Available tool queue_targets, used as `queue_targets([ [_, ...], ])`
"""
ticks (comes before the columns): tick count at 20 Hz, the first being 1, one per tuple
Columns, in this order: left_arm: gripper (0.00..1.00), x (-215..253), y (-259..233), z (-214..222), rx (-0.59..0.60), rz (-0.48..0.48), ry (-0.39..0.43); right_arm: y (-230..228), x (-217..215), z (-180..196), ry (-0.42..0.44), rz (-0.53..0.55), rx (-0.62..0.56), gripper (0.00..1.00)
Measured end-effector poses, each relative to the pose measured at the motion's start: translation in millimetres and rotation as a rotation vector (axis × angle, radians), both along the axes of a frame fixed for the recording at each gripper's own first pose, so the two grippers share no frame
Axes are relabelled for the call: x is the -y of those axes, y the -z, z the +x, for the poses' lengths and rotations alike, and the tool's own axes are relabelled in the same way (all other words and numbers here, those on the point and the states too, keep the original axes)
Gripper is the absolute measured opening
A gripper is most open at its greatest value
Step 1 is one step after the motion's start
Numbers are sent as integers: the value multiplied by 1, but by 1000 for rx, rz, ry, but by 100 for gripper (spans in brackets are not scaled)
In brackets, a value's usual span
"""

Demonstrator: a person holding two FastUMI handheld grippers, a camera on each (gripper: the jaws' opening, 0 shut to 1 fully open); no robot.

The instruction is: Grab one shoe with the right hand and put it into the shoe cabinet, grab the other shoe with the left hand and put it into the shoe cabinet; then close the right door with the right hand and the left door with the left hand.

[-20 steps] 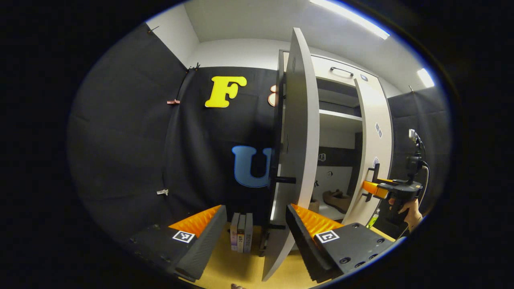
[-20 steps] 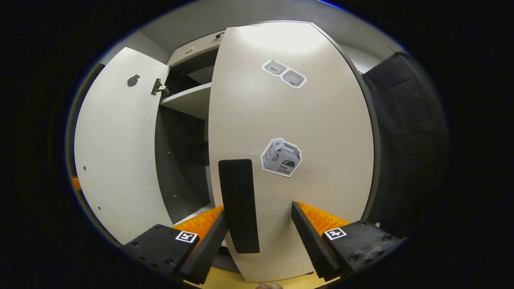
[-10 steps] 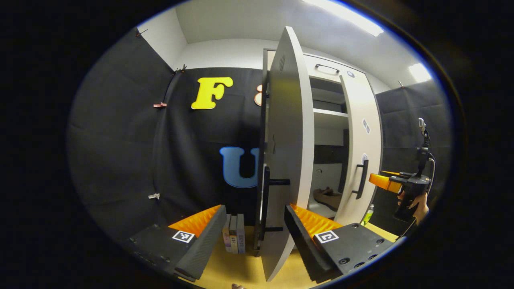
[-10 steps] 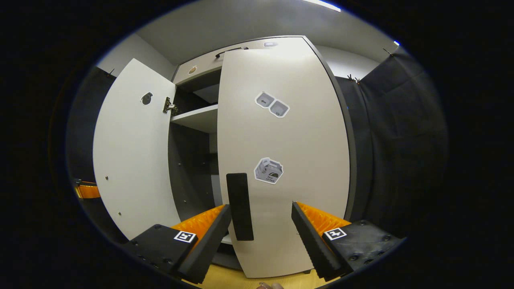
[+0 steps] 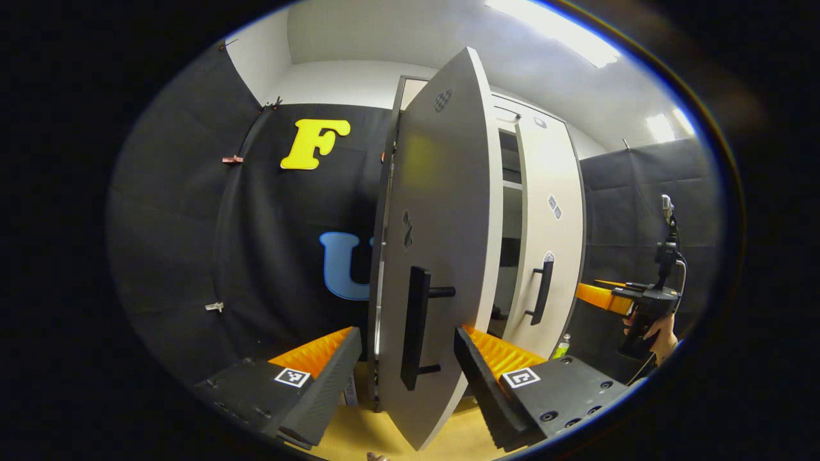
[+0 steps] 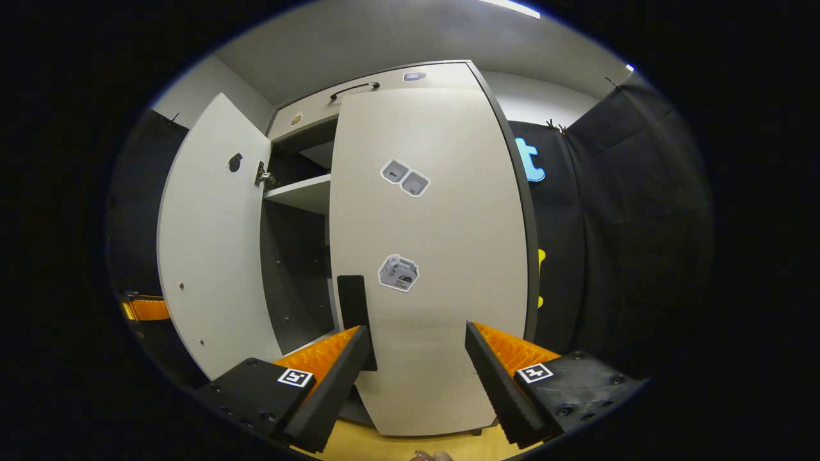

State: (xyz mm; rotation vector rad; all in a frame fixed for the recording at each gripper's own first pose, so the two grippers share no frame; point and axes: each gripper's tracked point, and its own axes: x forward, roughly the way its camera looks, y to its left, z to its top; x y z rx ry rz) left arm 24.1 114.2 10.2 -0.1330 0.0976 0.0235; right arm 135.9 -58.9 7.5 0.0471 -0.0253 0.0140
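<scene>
In the left gripper view the cabinet's left door (image 5: 442,211) stands partly swung in, its outer face and black handle (image 5: 415,326) right ahead. My left gripper (image 5: 403,378) is open, and the door's lower part shows between the fingers with neither pressing on it. Beyond it the right door (image 5: 551,237) with its handle (image 5: 540,291) looks shut or nearly so. My right gripper (image 6: 416,378) is open in front of the right door (image 6: 435,256), a short way back from its handle (image 6: 355,314). It also appears far right as the right gripper (image 5: 605,296), held by a hand (image 5: 653,326).
A dark gap with a shelf (image 6: 301,192) lies between the two doors, and the left door's inner face (image 6: 211,237) stands out to the left. A small green bottle (image 5: 562,347) stands by the cabinet's right foot. The floor (image 5: 359,435) is yellow wood.
The left door has swung toward the cabinet, hiding the shoes and the books beside it. The right door has gone from ajar to nearly shut, and the right gripper has backed off.
</scene>
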Motion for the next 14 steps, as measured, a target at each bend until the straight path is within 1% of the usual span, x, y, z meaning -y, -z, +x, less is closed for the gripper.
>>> queue_targets([
  [4,93,24,1,5,14,10,19,0,12,-2,7,-15,-2,99],
  [10,93,56,7,37,22,-36,88,1,42,-7,39,-28,-8,99],
  [14,94,76,23,61,-7,-28,110,-1,58,-7,52,-41,-2,100],
])
